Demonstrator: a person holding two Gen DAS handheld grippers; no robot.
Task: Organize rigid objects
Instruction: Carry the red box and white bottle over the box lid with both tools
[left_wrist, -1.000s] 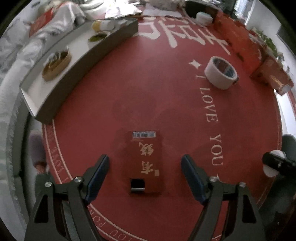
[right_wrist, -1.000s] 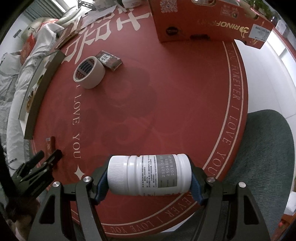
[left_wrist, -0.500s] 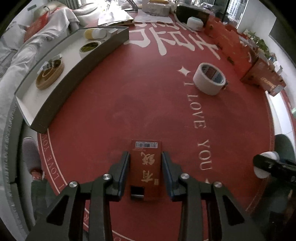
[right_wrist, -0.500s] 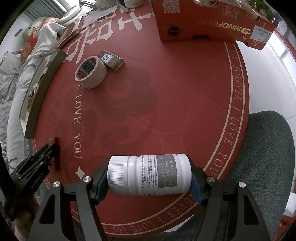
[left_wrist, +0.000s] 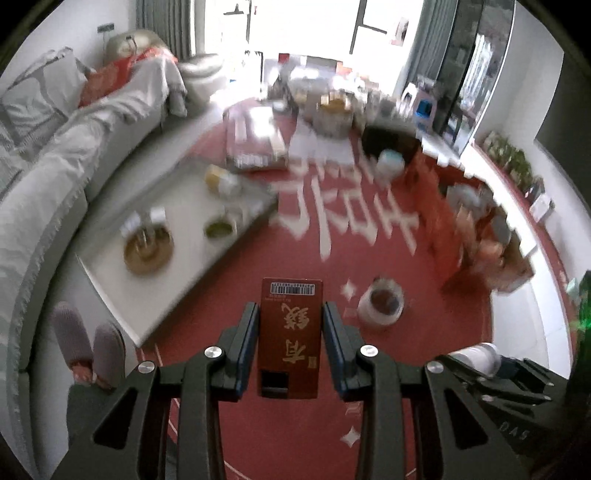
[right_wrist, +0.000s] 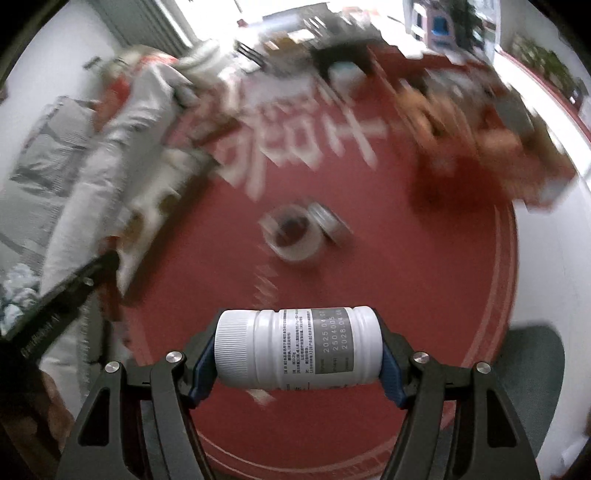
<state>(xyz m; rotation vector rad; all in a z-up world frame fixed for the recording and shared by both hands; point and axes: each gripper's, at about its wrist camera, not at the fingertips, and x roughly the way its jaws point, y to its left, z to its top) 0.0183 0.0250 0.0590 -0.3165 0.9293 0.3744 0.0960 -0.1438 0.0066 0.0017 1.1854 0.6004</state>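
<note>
My left gripper (left_wrist: 290, 325) is shut on a flat red box (left_wrist: 290, 332) with gold characters and a barcode, and holds it lifted above the round red rug (left_wrist: 295, 424). My right gripper (right_wrist: 297, 354) is shut on a white pill bottle (right_wrist: 297, 349), held sideways with its ribbed cap to the left. A roll of white tape (left_wrist: 382, 302) lies on the rug ahead and right of the red box; it also shows in the right wrist view (right_wrist: 291, 232) with a small dark box (right_wrist: 330, 221) beside it.
A long white tray (left_wrist: 110, 273) with bowls stands at the left by a grey sofa (left_wrist: 55, 166). Orange cartons (left_wrist: 461, 229) line the rug's right side. Slippered feet (left_wrist: 88, 343) are at the lower left. The far rug holds clutter. Both views are motion-blurred.
My left gripper closed on the red box and lifted it off the rug, tilting up. My right gripper also rose and tilted up, still holding the bottle.
</note>
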